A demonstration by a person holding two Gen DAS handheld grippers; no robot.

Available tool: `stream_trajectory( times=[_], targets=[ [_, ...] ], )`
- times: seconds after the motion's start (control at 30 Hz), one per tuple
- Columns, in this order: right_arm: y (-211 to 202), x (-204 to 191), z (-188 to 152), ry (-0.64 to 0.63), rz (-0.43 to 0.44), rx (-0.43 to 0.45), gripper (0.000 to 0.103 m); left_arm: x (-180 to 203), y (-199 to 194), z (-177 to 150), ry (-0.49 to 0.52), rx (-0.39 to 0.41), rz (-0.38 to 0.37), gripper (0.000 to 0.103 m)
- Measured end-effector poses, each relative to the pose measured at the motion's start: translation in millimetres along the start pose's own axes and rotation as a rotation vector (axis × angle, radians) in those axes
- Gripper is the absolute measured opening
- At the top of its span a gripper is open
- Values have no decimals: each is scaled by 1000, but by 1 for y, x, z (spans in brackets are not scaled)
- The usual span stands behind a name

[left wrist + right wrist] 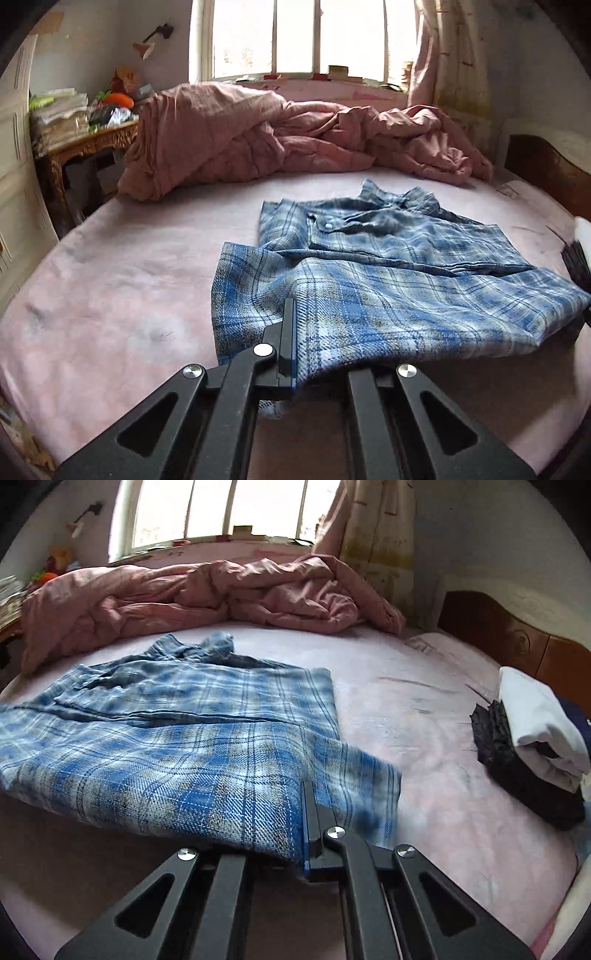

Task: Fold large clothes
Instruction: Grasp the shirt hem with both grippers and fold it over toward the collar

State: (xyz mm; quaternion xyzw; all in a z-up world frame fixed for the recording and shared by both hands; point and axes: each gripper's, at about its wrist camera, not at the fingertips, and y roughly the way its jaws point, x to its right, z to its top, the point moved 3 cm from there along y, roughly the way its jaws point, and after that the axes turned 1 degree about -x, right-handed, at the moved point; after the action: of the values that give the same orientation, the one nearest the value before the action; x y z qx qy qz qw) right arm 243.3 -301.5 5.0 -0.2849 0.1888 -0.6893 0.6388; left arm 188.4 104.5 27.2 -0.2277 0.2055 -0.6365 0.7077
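The plaid shirt (388,266) lies in the centre of the pink bed (110,277), collar toward the window at the top of the frame, sleeves already laid inward. The left gripper (295,354), lower centre of the left view, is pinching the shirt's near hem; only one finger (288,332) shows above the cloth, the other is hidden beneath it. The right gripper (304,830) pinches the opposite hem corner in the same manner. Holding both corners keeps the hem taut and level, which suits carrying the lower half up toward the collar. A stack of folded clothes (532,746) sits at the right edge, well apart. The rumpled quilt (277,136) lies behind the shirt.
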Motion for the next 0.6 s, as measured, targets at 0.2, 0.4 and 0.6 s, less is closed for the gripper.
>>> stream_trajectory(
  times=[0.2,0.4,0.6],
  targets=[
    [-63,-1,-45,-25,30,38,5,-19,-60,-25,-23,-3,-95,3],
    [-96,5,-29,21,57,102,5,-21,-72,-4,-16,47,-77,3],
    [-52,8,38,32,41,100,5,-10,-16,44,33,20,1,3]
  ],
)
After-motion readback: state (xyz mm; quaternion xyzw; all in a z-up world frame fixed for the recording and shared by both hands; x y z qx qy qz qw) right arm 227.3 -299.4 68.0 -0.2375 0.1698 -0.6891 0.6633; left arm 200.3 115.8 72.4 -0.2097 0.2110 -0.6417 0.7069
